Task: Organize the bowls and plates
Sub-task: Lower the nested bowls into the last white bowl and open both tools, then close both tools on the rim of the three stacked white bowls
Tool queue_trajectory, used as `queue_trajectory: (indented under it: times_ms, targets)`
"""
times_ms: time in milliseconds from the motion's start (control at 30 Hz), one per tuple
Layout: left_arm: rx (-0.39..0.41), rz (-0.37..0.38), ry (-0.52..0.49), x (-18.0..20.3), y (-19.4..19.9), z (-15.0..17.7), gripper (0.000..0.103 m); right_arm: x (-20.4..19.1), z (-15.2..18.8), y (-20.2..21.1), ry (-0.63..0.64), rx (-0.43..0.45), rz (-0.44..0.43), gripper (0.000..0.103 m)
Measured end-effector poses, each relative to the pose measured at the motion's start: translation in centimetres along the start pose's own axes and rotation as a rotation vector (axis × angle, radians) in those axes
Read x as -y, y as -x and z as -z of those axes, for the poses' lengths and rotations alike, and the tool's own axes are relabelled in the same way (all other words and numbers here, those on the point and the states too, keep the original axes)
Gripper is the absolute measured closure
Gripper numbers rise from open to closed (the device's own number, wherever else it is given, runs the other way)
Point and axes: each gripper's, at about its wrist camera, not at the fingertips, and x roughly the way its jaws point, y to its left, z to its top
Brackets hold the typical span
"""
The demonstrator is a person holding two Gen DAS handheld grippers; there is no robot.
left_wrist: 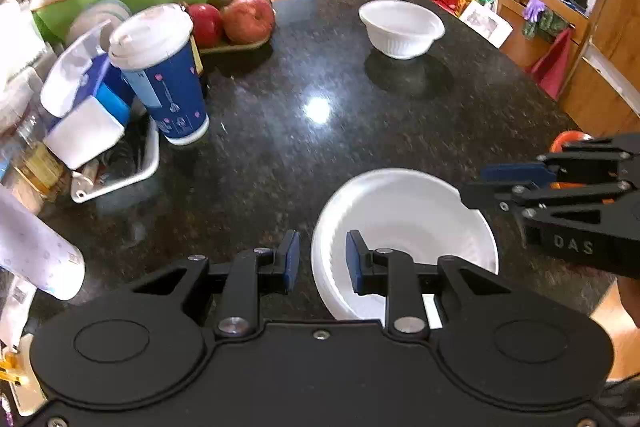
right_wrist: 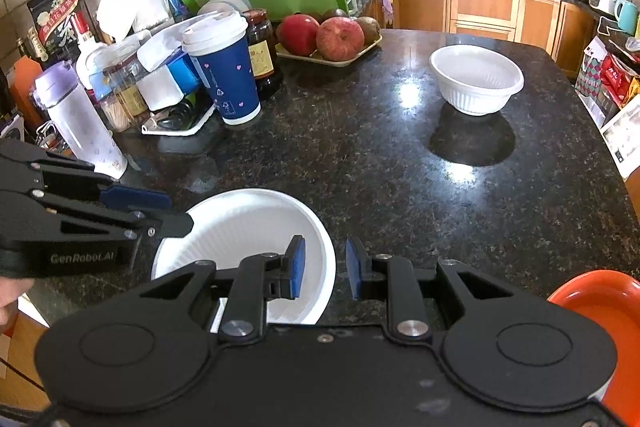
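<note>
The white plate (left_wrist: 404, 227) sits mouth-up on the dark counter (left_wrist: 280, 131) right under both your tools; being round, it has no long axis to speak of. Your left gripper (left_wrist: 322, 261) straddles its left rim, one pad outside, one inside, with a gap showing and no clear pinch. Your right gripper (right_wrist: 325, 269) straddles the opposite rim the same way, jaws slightly parted. The plate's near edge is hidden behind each tool body. Well ahead of the tools stands a ribbed white bowl (right_wrist: 477, 85), upright. An orange dish (right_wrist: 600, 303) beside your right tool is cut off by the frame.
</note>
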Motion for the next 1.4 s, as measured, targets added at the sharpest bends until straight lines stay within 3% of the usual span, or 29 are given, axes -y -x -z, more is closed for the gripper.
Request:
queue_trajectory:
  times_ms: [133,267,533,600,733,967,1133,1400]
  targets:
    - [0.029,-0.026,-0.001,0.2,0.2,-0.9,0.067,0.9,-0.4,0.6,-0.027,0.024,-0.018,0.073]
    - [0.076,-0.063,-0.002,0.5,0.6,-2.1,0.054,2.1,-1.0,1.4,-0.050,0.061,-0.007,0.066]
    - [0.161,-0.122,-0.034,1.5,0.8,-5.6,0.053,5.9,-3.2,3.2,-0.095,0.111,0.013,0.052]
    - [0.168,-0.125,-0.038,1.7,0.6,-6.9,0.048,7.0,-4.0,3.8,-0.108,0.132,0.030,0.051]
    - [0.164,-0.107,-0.038,1.9,0.1,-9.1,0.048,9.5,-5.8,4.4,-0.128,0.167,0.078,0.050]
    - [0.192,-0.158,-0.054,2.5,-1.1,-13.2,0.048,13.8,-9.5,3.4,-0.154,0.193,0.125,0.050]
    - [0.175,-0.134,-0.050,3.2,-2.8,-15.6,0.048,15.4,-11.9,1.9,-0.103,0.219,0.159,0.050]
    - [0.114,-0.114,-0.042,4.2,-7.5,-18.9,0.048,19.6,-14.6,-3.2,-0.162,0.140,0.137,0.050]
